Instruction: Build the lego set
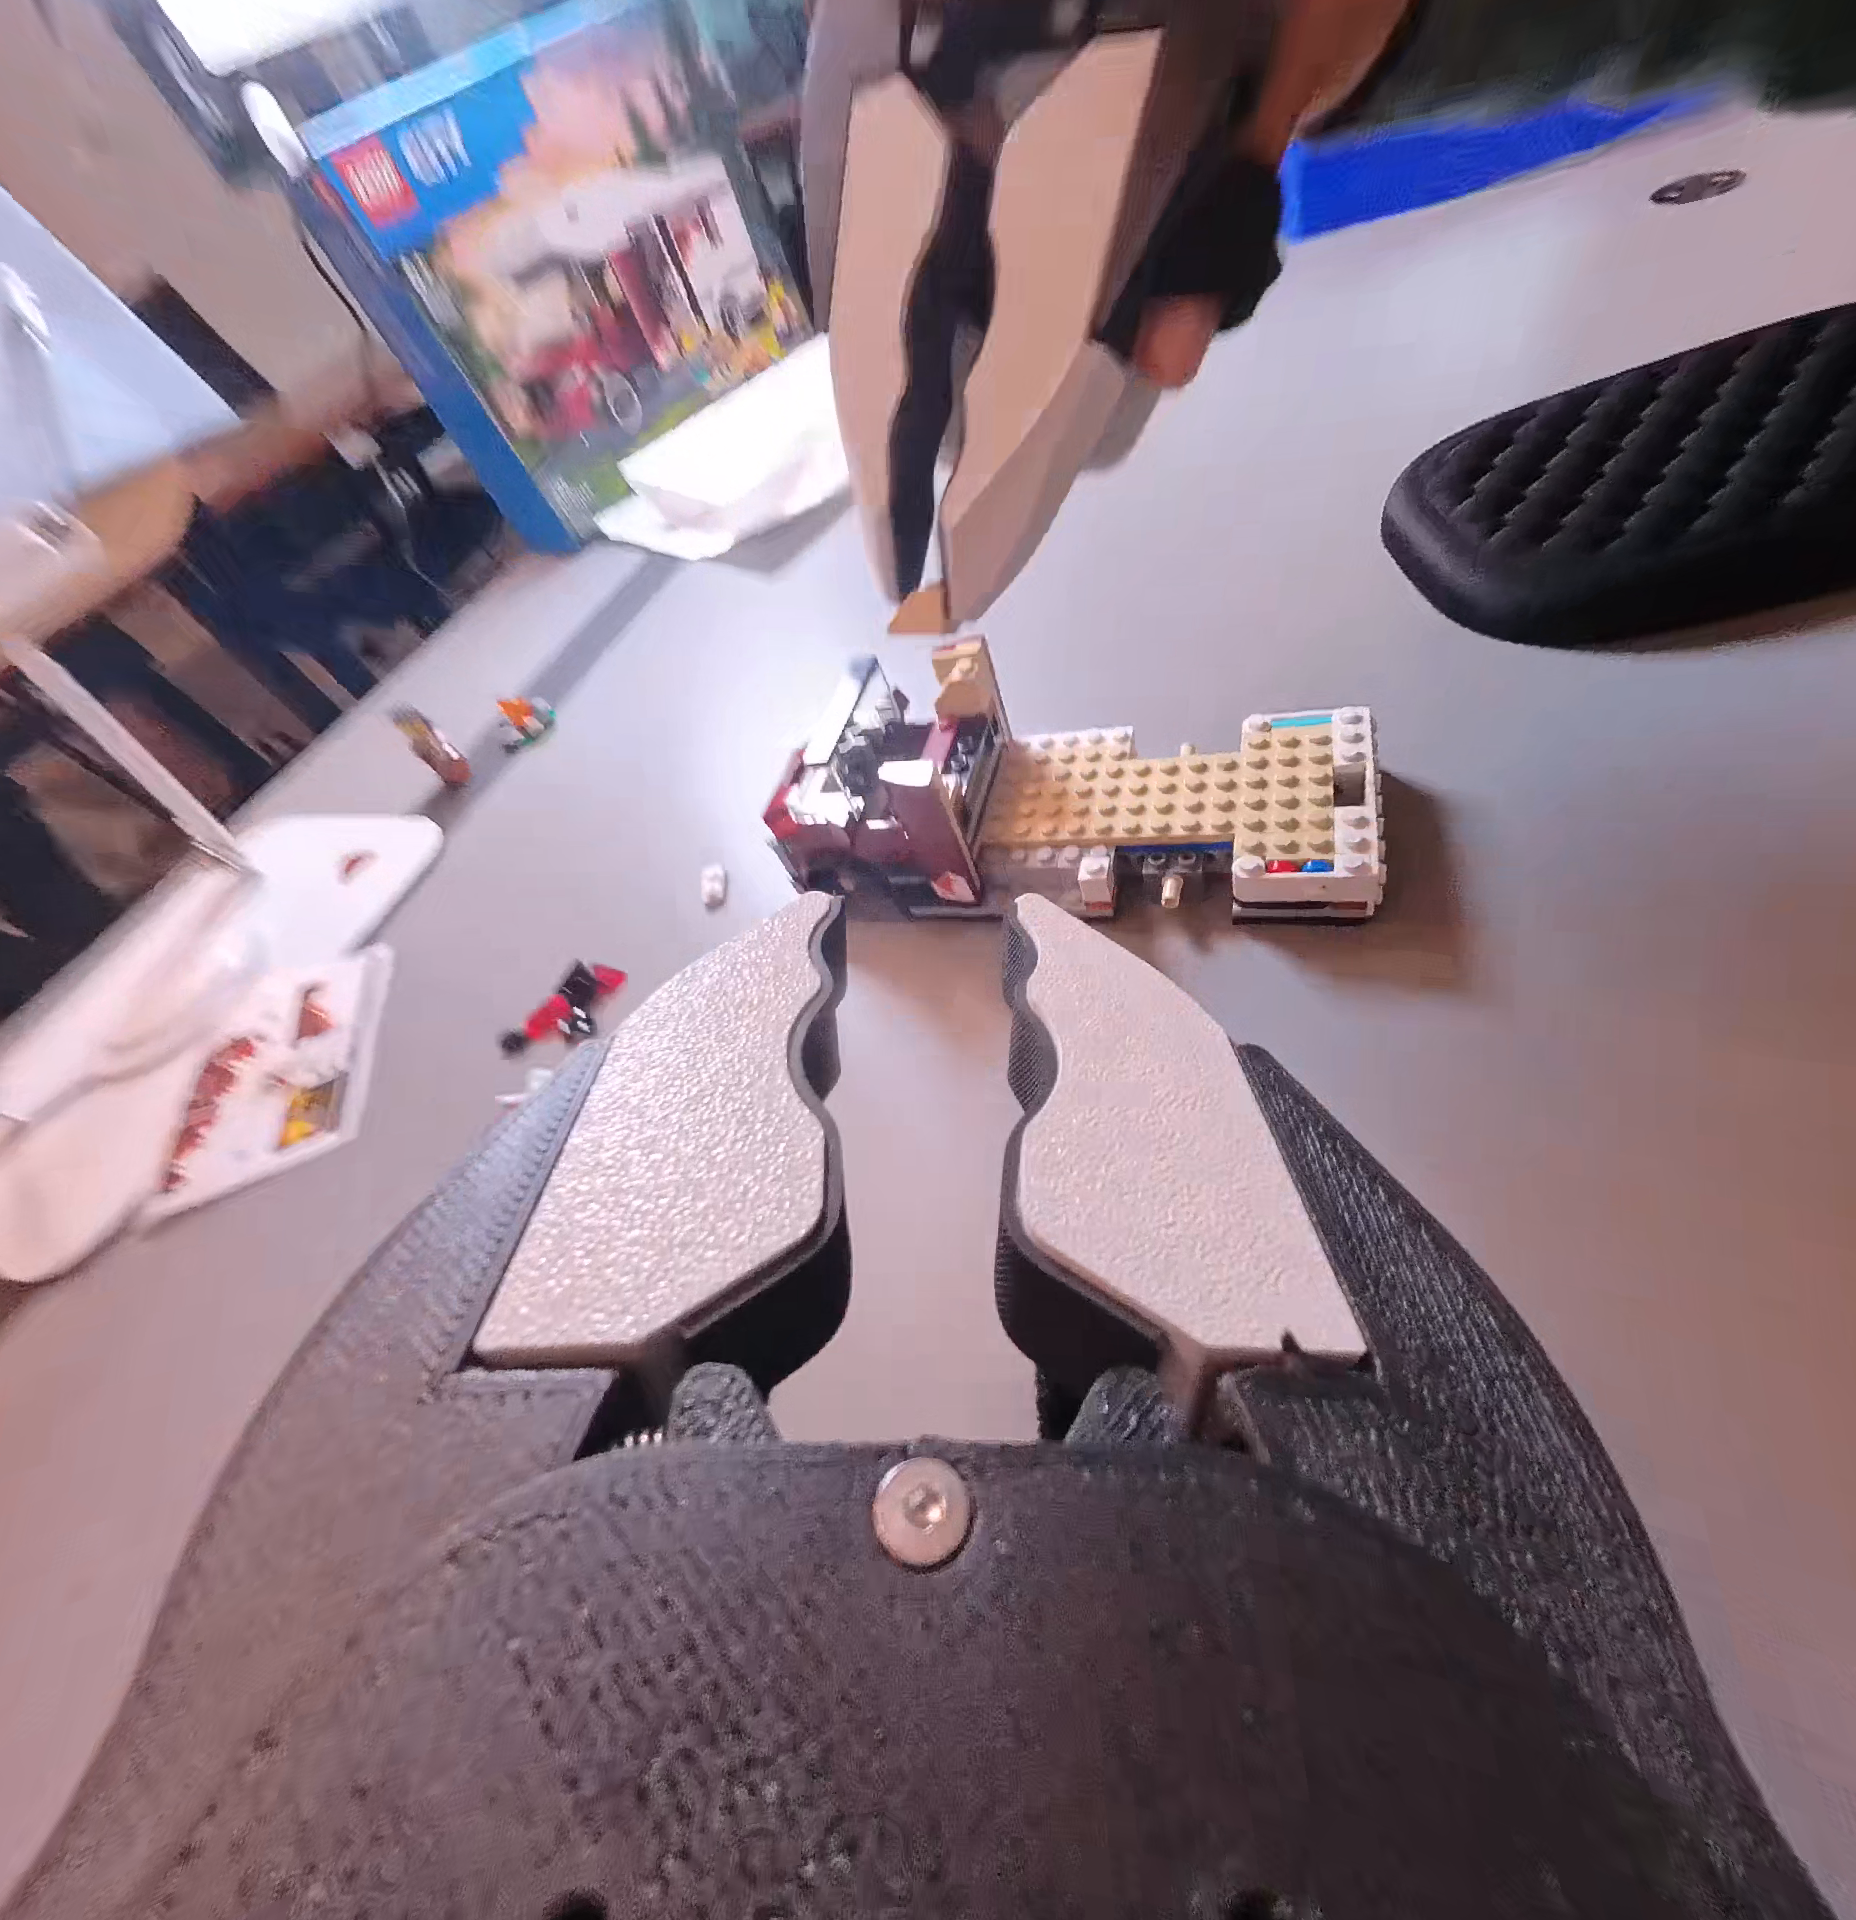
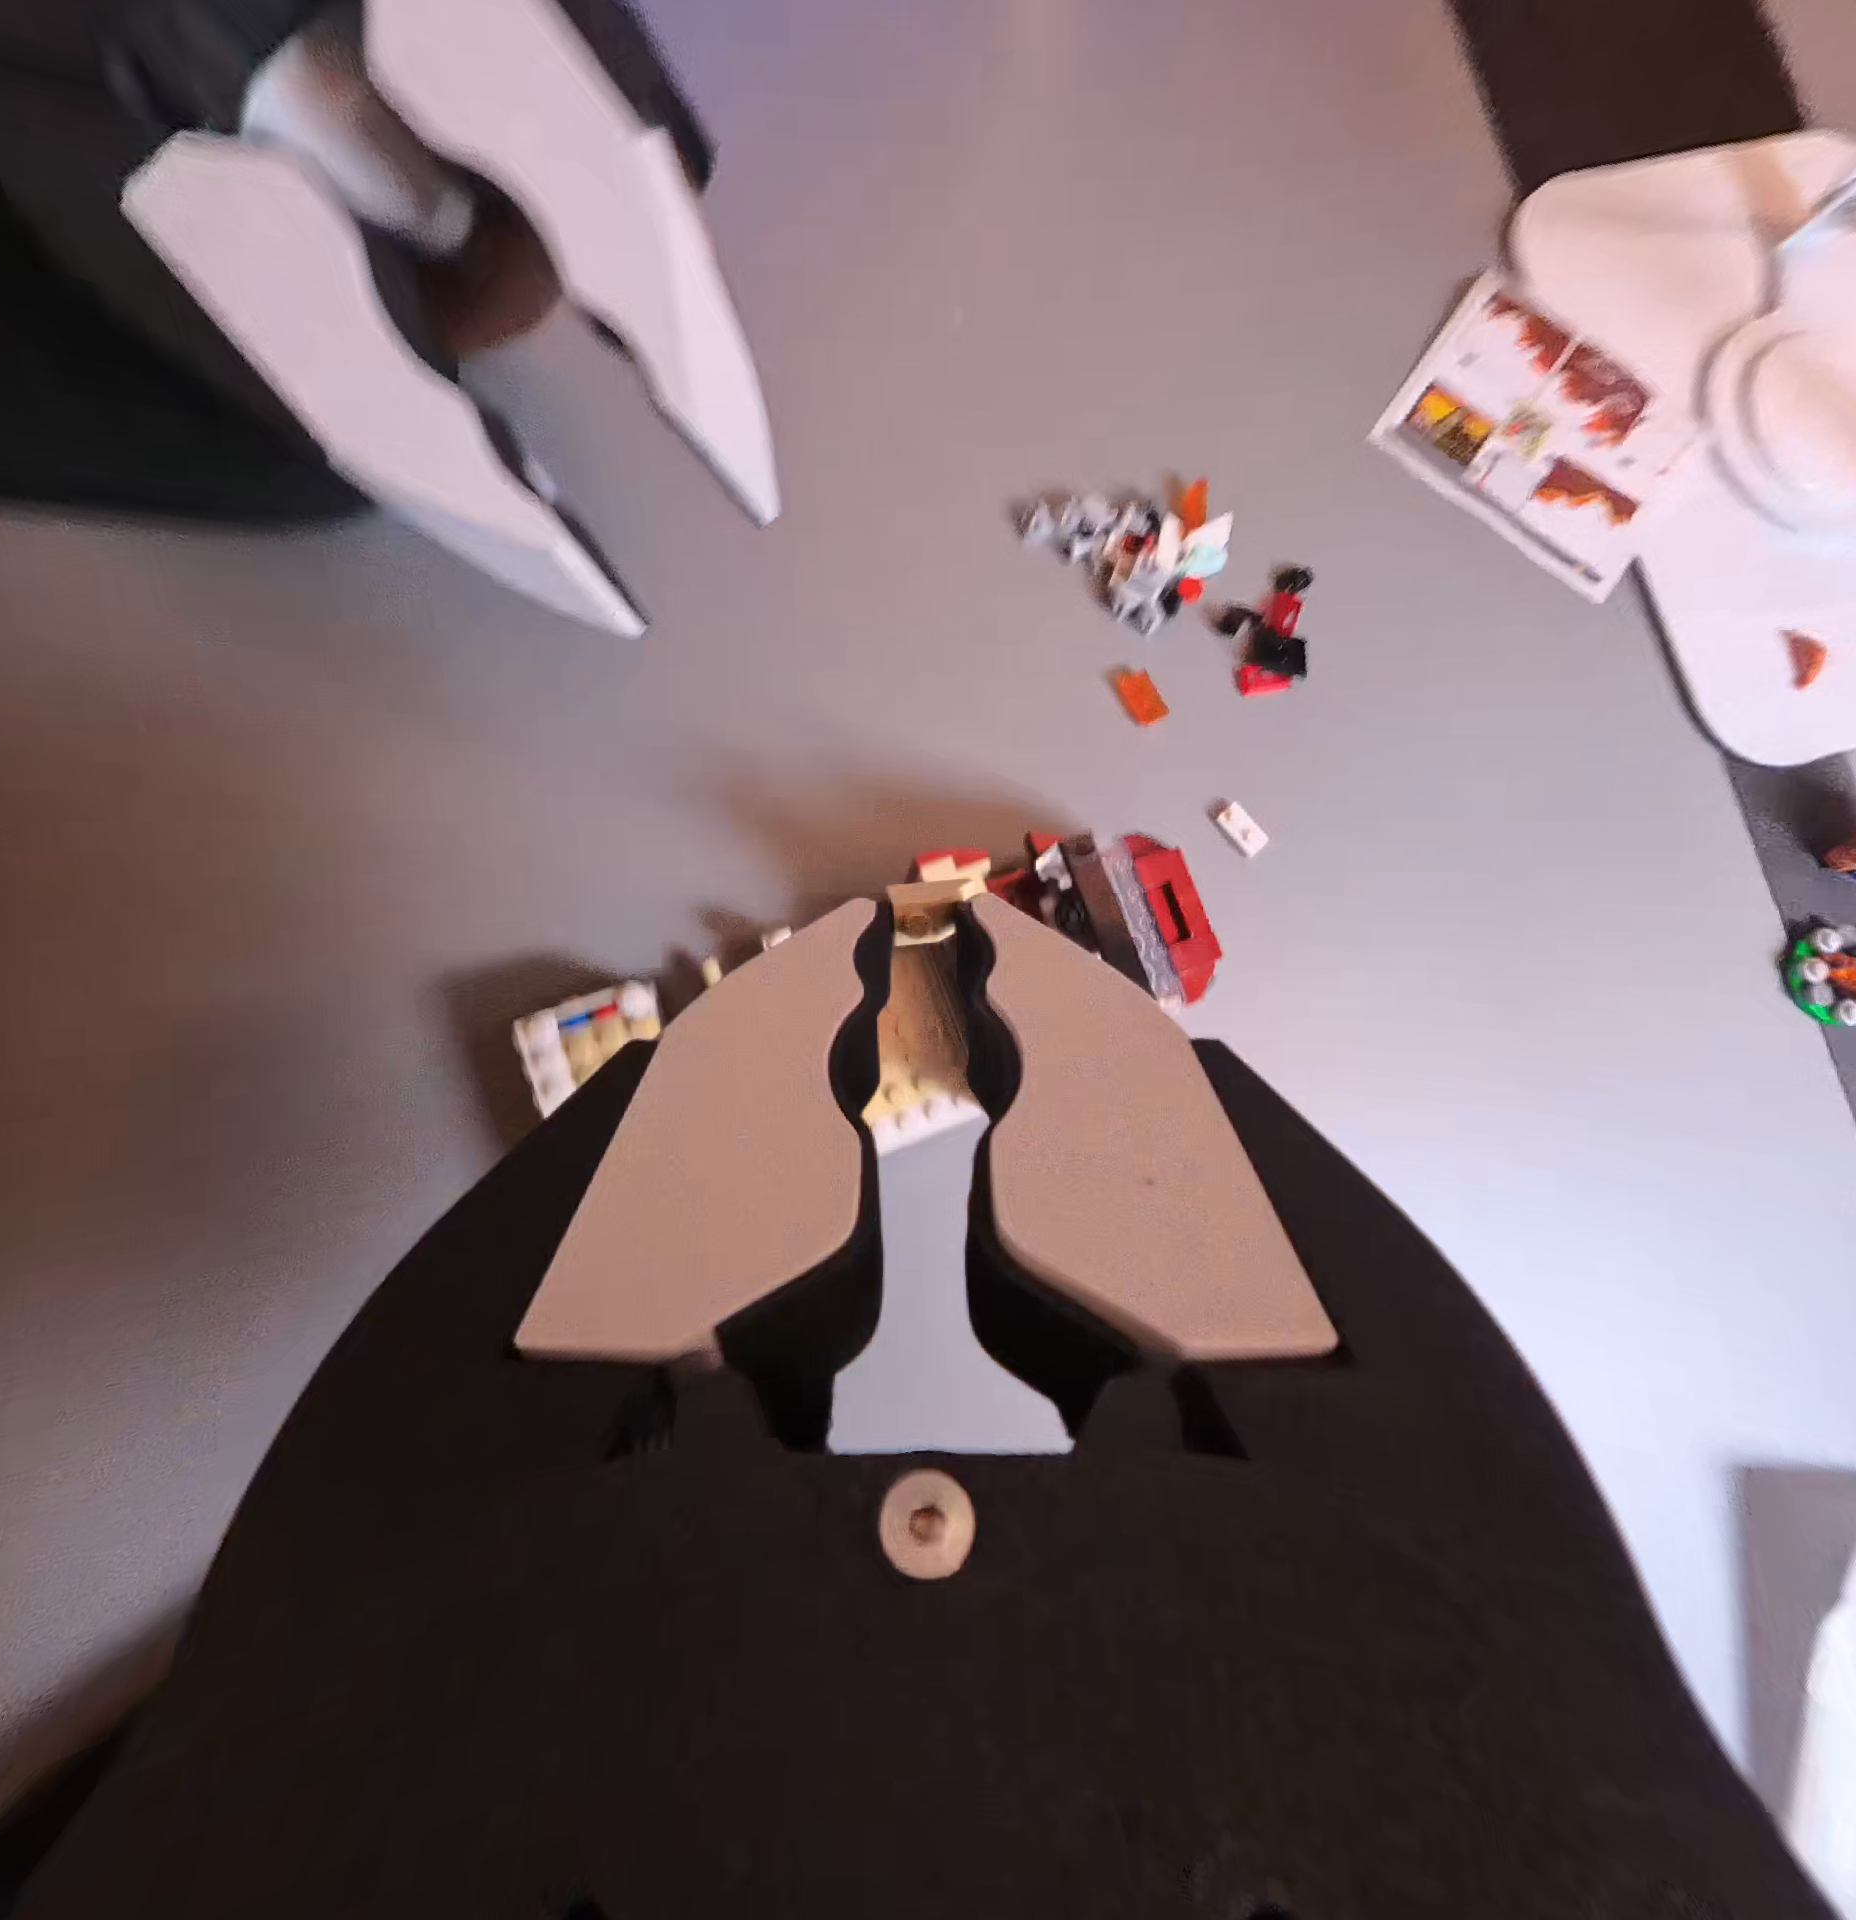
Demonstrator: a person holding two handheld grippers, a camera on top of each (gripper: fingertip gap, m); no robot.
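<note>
The half-built lego model sits on the grey counter: a dark red cab at one end, a tan studded floor plate in the middle, a white-walled section at the other end; in the right wrist view it lies partly hidden under the claw's fingers. The right claw hangs above the cab end with its fingers nearly together, pinching a small tan piece at the tips; that piece is just above a tan brick standing on the model, and whether the two touch cannot be told. The left claw hovers just in front of the model, fingers parted with nothing between them; in the right wrist view it shows at upper left, tips apart. Loose bricks lie scattered well to one side, with a red-and-black cluster, an orange tile and a small white piece nearer the cab; an open instruction booklet lies by a white tray; the blue set box stands behind; a black mesh pad rests on the counter beyond the model.
</note>
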